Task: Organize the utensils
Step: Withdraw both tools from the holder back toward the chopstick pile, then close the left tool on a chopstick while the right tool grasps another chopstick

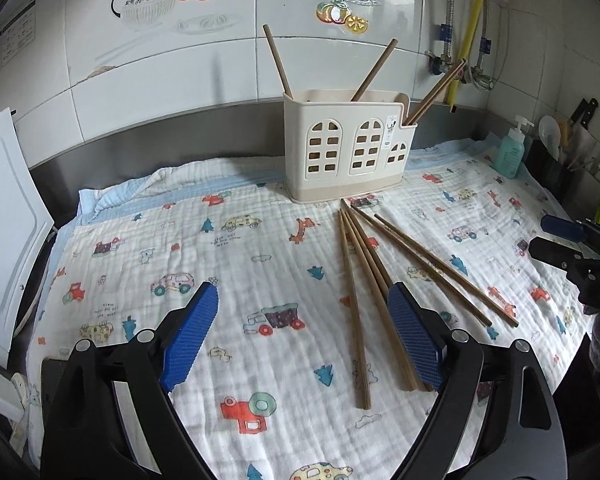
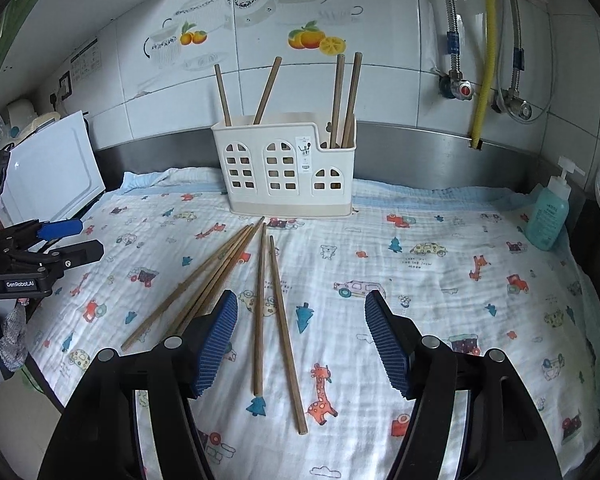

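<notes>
Left gripper body reads "GenRobot.AI".

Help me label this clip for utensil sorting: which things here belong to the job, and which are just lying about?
Belongs to the job:
- loose chopsticks on the cloth
- cream utensil holder
- chopsticks already in the holder

Just lying about:
- soap pump bottle
- white cutting board
- knives at the wall

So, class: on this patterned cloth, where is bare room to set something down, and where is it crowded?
Free: the cloth left of the loose chopsticks, and the stretch between them and the soap bottle. Crowded: in front of the holder, where the chopsticks fan out.
</notes>
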Demonstrator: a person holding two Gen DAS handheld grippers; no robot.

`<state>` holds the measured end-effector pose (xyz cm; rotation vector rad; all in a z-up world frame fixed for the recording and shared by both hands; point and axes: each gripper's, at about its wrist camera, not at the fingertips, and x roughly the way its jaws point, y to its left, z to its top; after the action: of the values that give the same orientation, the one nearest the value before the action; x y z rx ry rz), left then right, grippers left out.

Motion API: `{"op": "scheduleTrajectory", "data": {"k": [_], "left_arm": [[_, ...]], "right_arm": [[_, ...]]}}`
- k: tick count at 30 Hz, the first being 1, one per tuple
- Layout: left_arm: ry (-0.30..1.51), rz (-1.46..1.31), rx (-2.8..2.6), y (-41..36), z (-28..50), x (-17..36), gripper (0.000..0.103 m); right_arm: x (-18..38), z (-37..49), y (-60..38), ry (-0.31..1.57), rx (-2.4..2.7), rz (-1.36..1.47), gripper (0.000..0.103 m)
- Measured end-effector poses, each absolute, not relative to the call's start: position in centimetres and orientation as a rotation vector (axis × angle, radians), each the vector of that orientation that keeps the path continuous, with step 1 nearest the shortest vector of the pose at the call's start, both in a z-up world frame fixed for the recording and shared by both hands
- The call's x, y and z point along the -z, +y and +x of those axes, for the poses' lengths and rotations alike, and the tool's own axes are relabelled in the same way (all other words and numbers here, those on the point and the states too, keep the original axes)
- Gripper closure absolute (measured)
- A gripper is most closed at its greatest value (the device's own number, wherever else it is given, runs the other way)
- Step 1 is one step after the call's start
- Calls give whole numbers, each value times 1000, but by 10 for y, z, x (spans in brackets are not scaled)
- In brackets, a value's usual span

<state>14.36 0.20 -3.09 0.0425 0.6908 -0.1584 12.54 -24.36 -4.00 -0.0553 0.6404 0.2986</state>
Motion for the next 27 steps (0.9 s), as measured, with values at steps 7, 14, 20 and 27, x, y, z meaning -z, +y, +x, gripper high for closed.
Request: {"op": "scheduleTrajectory", "data": {"k": [7,14,20,27], "left_arm": [[736,36,154,1,139,47,17],[772,52,162,-5,140,59,17],[790,54,167,-8,144,63,17],[813,57,181,-11,146,70,17]], "right_arm": [[53,125,-244,678,-303,-58,39],[68,128,-244,723,-320,-59,53],[78,135,-240,756,-344,-65,62],[91,145,-232,793,-380,-80,73]]}}
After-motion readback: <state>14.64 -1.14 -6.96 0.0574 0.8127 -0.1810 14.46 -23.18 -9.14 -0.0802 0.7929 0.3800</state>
